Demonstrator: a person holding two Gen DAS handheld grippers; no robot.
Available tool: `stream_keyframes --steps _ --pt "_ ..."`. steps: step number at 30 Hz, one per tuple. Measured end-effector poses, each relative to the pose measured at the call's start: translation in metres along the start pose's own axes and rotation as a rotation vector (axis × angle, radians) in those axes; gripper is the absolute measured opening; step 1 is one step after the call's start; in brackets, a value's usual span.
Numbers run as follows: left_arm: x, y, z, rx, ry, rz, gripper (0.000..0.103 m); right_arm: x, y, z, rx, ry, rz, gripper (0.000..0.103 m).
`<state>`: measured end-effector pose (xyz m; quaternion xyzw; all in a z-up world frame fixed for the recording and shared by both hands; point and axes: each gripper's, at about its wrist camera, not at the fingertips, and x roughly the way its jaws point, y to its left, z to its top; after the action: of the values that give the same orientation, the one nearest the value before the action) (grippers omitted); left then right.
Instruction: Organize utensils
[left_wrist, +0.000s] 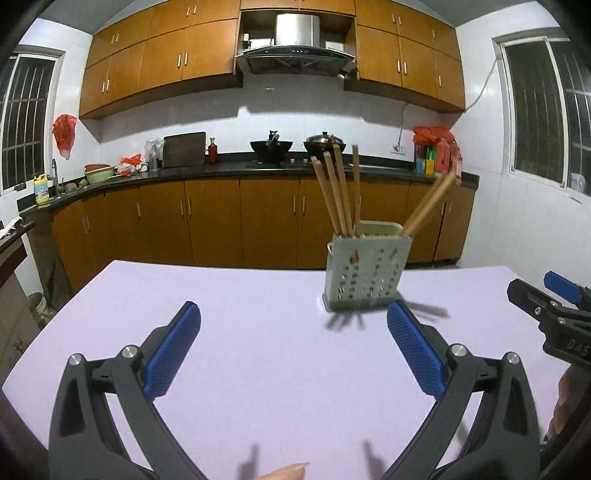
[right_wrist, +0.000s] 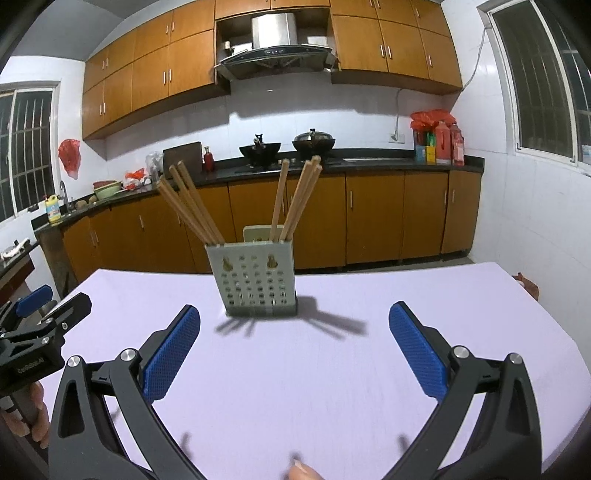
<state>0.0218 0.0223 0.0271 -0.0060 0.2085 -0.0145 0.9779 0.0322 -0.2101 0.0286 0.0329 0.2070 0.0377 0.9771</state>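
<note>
Left wrist view shows the left gripper (left_wrist: 293, 314) spread wide with nothing between its blue pads, above the lilac table (left_wrist: 240, 295). The grey perforated holder (left_wrist: 364, 275) stands upright ahead, wooden chopsticks (left_wrist: 338, 192) fanning out of it. The right gripper (right_wrist: 294, 314) is likewise released and empty, facing the same holder.

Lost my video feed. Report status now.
Left gripper open, empty. Right gripper open, empty. Chopsticks upright in holder on table. Nothing blocking.
</note>
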Motion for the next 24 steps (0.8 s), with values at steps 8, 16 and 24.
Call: stream_keyframes --steps 8,16,24 --pt "-0.009 -0.006 -0.022 0.031 0.008 0.014 0.099 -0.009 -0.005 -0.025 0.017 0.023 -0.012 0.101" --pt "-0.013 -0.003 -0.031 0.021 0.023 0.012 0.099 -0.011 0.001 -0.041 -0.008 0.043 -0.011 0.101" --pt "-0.014 -0.005 -0.037 0.025 0.036 0.009 0.099 -0.014 0.001 -0.044 -0.002 0.044 -0.023 0.101"
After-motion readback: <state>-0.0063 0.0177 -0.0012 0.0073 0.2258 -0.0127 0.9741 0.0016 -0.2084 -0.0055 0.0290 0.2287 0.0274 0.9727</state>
